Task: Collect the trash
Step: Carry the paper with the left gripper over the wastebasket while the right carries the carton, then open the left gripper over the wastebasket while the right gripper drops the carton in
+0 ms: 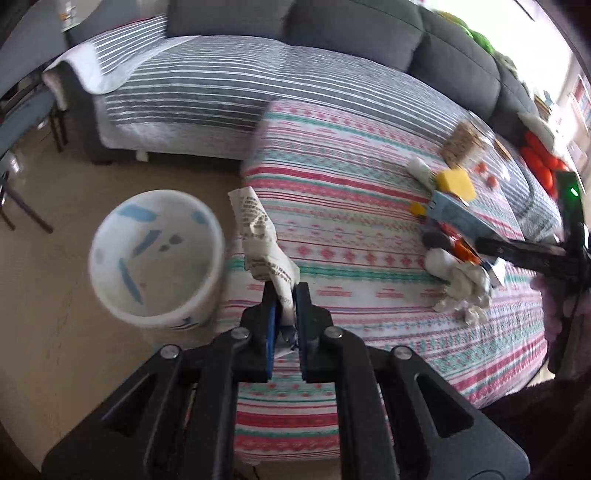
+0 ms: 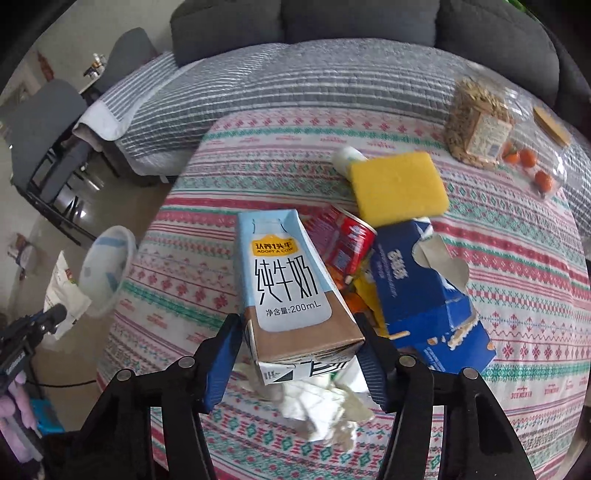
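My left gripper (image 1: 284,295) is shut on a crumpled printed paper wrapper (image 1: 264,236), held up over the table's left edge, just right of the white bin (image 1: 155,254) on the floor. In the right wrist view a light-blue milk carton (image 2: 284,280) fills the gap of my right gripper (image 2: 299,343), both pads against its sides. It lies tilted on a pile of trash: a red can (image 2: 347,240), a torn blue box (image 2: 424,295) and crumpled white tissue (image 2: 321,406). The left wrist view shows the right gripper (image 1: 491,247) at that pile.
The table wears a red-and-green patterned cloth (image 2: 517,332). On it also sit a yellow sponge (image 2: 399,188), a white tube (image 2: 347,157), a bag of seeds (image 2: 476,125) and small oranges (image 2: 524,157). Behind stands a grey sofa (image 1: 332,26) with a striped cover; chairs are at far left.
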A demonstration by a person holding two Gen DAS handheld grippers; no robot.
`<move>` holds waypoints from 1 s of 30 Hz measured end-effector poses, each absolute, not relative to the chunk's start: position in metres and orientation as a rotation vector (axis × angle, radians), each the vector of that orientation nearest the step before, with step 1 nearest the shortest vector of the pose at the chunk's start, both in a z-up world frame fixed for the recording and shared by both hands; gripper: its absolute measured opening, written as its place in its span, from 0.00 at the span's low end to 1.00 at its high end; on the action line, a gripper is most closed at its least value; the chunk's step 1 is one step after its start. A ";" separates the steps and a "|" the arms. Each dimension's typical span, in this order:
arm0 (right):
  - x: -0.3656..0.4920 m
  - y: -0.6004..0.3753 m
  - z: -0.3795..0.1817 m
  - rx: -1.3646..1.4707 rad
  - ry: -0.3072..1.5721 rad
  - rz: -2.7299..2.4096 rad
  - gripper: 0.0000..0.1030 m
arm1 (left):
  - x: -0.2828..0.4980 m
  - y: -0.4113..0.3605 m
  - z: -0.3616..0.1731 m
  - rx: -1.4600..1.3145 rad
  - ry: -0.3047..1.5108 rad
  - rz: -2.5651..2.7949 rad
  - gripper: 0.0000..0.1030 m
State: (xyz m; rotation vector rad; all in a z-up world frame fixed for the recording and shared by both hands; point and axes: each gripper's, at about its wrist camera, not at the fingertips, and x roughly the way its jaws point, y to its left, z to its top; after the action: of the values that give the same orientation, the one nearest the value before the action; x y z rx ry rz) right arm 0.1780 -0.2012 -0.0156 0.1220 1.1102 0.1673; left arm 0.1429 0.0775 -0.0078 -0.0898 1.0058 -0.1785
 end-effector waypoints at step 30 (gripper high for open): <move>0.219 -0.014 -0.024 0.139 1.043 0.470 0.55 | 0.152 0.212 -0.050 -0.116 1.030 0.134 0.83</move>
State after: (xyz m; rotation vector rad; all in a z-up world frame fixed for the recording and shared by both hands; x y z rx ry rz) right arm 0.2191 -0.0142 -0.0240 0.1388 1.0429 0.4697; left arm 0.1517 0.2120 -0.0498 -0.1162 1.0304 0.1342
